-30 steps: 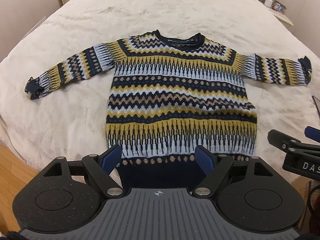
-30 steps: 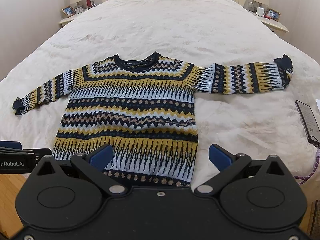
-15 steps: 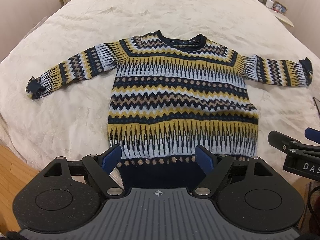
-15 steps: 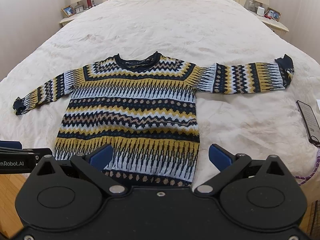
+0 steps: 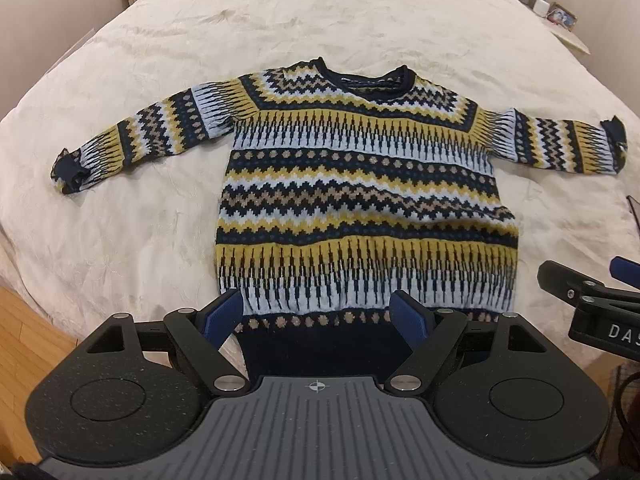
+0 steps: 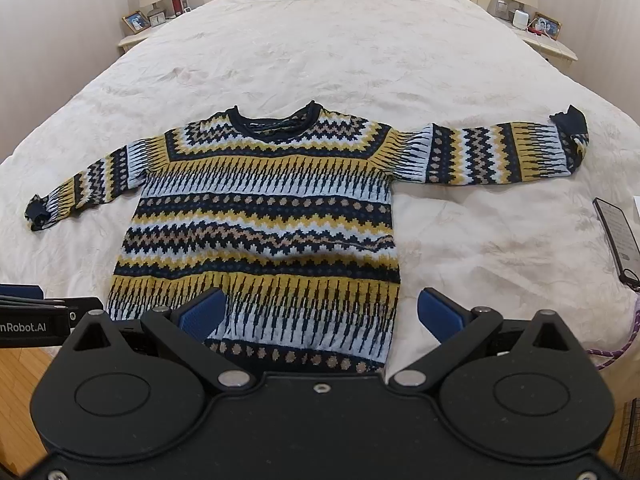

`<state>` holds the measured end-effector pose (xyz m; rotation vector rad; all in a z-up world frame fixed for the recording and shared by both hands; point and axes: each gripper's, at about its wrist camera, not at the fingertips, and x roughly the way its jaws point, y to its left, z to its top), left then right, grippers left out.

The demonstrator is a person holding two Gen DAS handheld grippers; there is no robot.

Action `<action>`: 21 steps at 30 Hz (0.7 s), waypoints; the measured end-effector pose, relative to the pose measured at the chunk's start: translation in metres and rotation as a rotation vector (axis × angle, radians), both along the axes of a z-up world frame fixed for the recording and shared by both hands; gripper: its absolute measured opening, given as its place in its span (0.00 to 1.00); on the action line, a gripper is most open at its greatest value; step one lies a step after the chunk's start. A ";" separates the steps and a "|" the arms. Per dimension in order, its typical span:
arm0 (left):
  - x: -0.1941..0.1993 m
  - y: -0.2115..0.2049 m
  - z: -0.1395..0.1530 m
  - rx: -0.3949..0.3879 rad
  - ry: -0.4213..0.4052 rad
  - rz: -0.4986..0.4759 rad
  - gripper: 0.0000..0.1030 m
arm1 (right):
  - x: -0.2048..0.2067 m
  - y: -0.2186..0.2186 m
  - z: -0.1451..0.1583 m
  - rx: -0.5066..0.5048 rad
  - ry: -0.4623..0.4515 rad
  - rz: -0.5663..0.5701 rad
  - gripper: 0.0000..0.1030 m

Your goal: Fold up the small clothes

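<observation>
A patterned knit sweater (image 5: 360, 192) in navy, yellow and pale blue lies flat and face up on the bed, both sleeves spread out sideways; it also shows in the right wrist view (image 6: 264, 216). My left gripper (image 5: 320, 316) is open and empty, hovering just over the sweater's navy hem. My right gripper (image 6: 320, 312) is open and empty, above the hem's right corner. The right gripper shows at the right edge of the left wrist view (image 5: 592, 300).
The cream bedspread (image 6: 340, 48) covers a wide bed. A phone (image 6: 618, 240) lies near the bed's right edge, with a purple cord (image 6: 616, 348) below it. Nightstands with lamps and photo frames (image 6: 140, 24) flank the headboard. Wooden floor (image 5: 28, 320) shows at the lower left.
Both grippers have eased slightly nearer the sweater, which sits a little lower in the views. The sweater has not moved and both stay open.
</observation>
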<state>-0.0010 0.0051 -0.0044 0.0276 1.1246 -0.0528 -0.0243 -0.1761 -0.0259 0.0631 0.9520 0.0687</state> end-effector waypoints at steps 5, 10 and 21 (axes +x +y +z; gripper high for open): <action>-0.001 0.000 -0.001 0.001 0.000 0.000 0.77 | 0.000 0.001 0.000 0.000 0.001 0.000 0.99; 0.000 0.000 -0.002 0.000 0.002 0.000 0.77 | 0.001 0.000 0.000 0.000 0.001 0.001 0.99; 0.000 0.001 -0.002 0.000 0.003 -0.001 0.77 | 0.001 0.001 0.001 0.003 0.000 0.001 0.99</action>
